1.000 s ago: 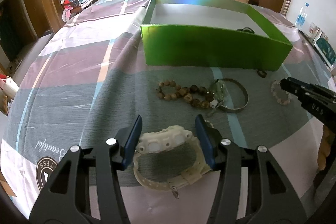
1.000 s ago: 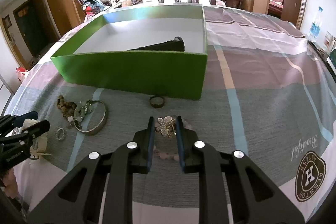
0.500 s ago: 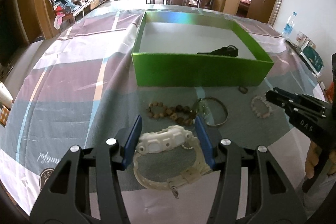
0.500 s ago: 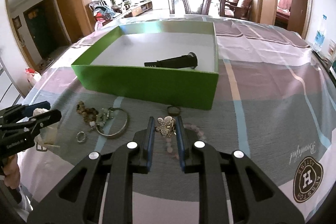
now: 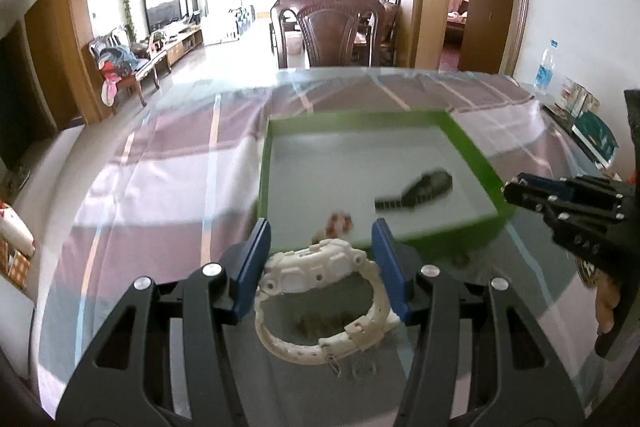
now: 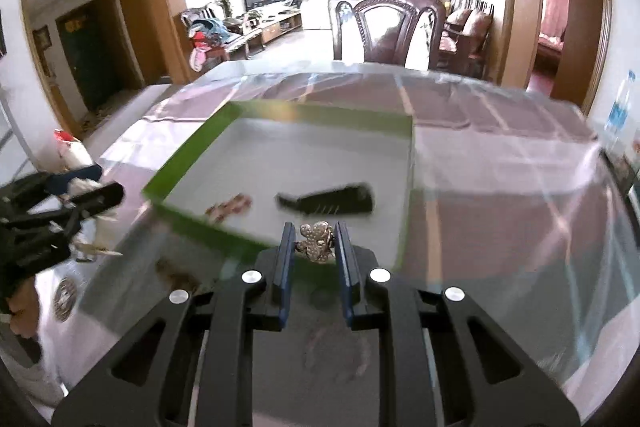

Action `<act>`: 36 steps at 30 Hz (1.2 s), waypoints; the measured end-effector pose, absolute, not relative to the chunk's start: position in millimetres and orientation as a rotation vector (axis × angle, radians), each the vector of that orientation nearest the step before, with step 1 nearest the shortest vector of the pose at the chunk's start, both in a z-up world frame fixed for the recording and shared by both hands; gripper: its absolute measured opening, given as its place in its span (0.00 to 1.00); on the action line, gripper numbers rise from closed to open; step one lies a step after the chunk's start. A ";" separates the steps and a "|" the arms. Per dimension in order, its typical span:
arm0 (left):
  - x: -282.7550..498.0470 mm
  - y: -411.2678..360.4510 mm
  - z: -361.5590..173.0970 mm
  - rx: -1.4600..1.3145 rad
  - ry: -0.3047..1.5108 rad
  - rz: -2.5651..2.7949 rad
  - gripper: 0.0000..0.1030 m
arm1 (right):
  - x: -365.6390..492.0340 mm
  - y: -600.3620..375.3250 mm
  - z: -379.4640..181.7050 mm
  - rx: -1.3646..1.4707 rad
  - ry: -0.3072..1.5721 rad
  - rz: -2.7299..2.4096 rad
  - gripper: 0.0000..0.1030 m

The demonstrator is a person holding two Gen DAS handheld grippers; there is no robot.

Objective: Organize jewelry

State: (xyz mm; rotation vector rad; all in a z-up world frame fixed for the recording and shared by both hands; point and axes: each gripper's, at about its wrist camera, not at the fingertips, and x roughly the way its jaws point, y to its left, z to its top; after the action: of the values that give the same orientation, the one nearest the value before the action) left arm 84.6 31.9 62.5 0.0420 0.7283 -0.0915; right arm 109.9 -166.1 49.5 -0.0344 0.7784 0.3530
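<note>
My left gripper (image 5: 322, 241) is shut on a white watch (image 5: 320, 269) and holds it in the air just before the near wall of the green box (image 5: 476, 163). My right gripper (image 6: 314, 241) is shut on a small flower-shaped brooch (image 6: 316, 241), raised over the near edge of the same green box (image 6: 192, 155). Inside the box lie a black watch (image 5: 420, 189), also in the right wrist view (image 6: 332, 201), and a reddish bead bracelet (image 5: 338, 221). The right gripper shows at the right of the left wrist view (image 5: 576, 203).
The box sits on a table with a striped cloth (image 5: 168, 155). Brown beads (image 6: 176, 275) and a pink bead bracelet (image 6: 332, 347) lie on the cloth below. A dark wooden chair (image 5: 332, 23) stands behind the table. A water bottle (image 5: 546, 67) and books stand at far right.
Both grippers have risen and moved forward toward the green box, carrying the white watch and the brooch. The box interior, with a reddish bracelet, now shows from above.
</note>
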 end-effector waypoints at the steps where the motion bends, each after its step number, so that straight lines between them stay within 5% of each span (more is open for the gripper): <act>1: 94.9 32.0 63.2 0.039 0.733 -0.093 0.51 | 122.8 -165.3 43.9 -0.024 0.800 0.345 0.19; 11: 165.6 38.7 32.2 0.011 0.831 -0.059 0.51 | 163.8 -162.4 -4.5 0.007 0.916 0.291 0.20; 15: 160.5 40.1 35.6 0.021 0.799 -0.039 0.60 | 155.4 -169.2 5.8 0.054 0.905 0.302 0.43; 19: 142.7 45.0 43.7 0.023 0.787 -0.037 0.68 | 129.6 -176.1 20.9 0.047 0.870 0.315 0.50; 36: 84.8 57.3 -46.6 -0.034 0.975 0.037 0.69 | 80.2 -192.8 -43.9 0.041 0.972 0.238 0.52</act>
State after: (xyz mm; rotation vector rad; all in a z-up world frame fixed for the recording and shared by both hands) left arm 84.8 57.3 -46.6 -0.0339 0.9751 0.0370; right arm 80.2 -192.8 -43.9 0.0405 0.9719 0.2377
